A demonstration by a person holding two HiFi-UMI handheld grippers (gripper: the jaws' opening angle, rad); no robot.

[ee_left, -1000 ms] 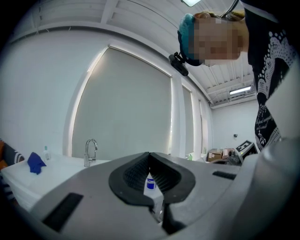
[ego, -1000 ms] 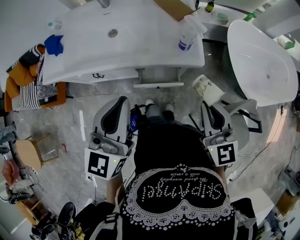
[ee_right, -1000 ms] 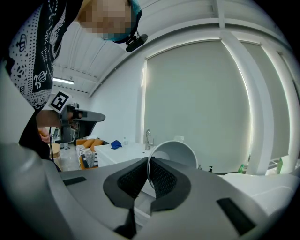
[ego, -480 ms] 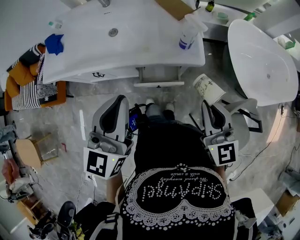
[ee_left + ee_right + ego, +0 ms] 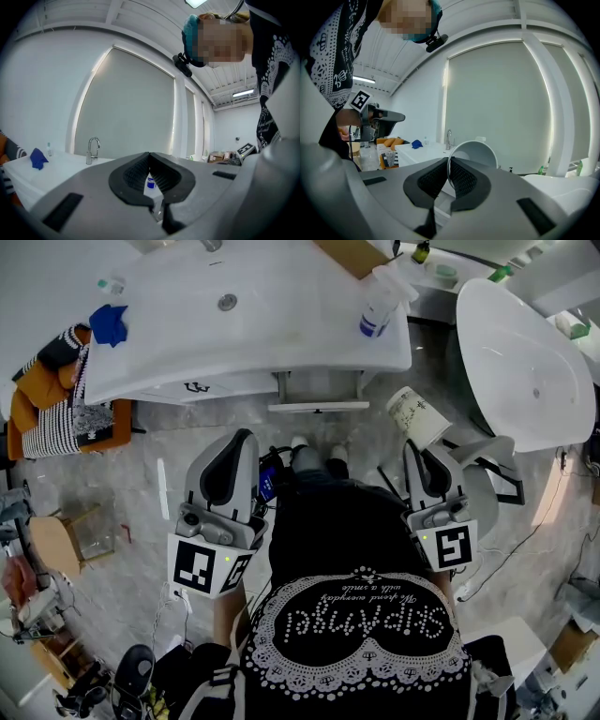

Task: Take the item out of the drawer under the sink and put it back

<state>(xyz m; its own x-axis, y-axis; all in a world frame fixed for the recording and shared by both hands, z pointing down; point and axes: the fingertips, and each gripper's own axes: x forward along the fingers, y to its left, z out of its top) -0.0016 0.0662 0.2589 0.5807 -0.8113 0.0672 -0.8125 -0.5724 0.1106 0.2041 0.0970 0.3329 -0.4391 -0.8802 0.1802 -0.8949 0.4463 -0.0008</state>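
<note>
A white paper cup with print on its side is tilted in front of me, mouth toward me. My right gripper is shut on its rim; in the right gripper view the cup's wall sits pinched between the pads of the right gripper. My left gripper hangs at waist height, shut with nothing in it; in its own view the left gripper has its tips touching. Under the white sink counter a drawer front juts out a little.
A spray bottle stands at the counter's right end and a blue cloth lies at its left end. A white bathtub is to the right. A chair with orange and striped cushions stands to the left. Cables trail on the floor.
</note>
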